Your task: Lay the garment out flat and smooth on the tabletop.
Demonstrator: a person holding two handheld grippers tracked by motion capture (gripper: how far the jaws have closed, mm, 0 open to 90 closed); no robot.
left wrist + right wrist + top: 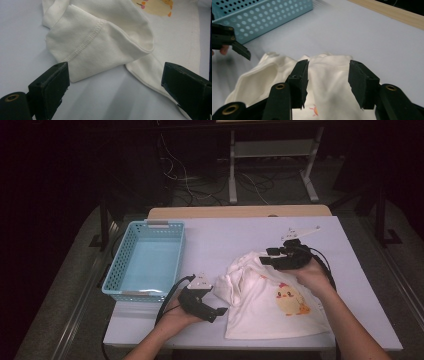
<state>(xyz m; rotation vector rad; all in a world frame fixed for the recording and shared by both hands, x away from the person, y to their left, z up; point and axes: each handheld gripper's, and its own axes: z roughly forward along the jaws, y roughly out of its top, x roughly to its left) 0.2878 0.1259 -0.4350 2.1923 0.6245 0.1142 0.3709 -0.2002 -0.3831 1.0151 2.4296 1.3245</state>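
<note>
One white shirt (270, 300) lay between the two tools, the left tool (220, 311) and the right tool (267, 256). One blue basket (116, 267) stood beyond the left tool on one counter (225, 235).

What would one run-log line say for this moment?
left tool: open, beside sleeve | right tool: open above white shirt | basket: empty

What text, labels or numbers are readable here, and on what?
None: no readable text in any view.
White shirt: a yellow chick print, a picture with no lettering.
Blue basket: perforated walls, no readable label; a pale strip on its far rim is too small to read.
Left gripper and right gripper: black jaws, no visible markings.
</note>
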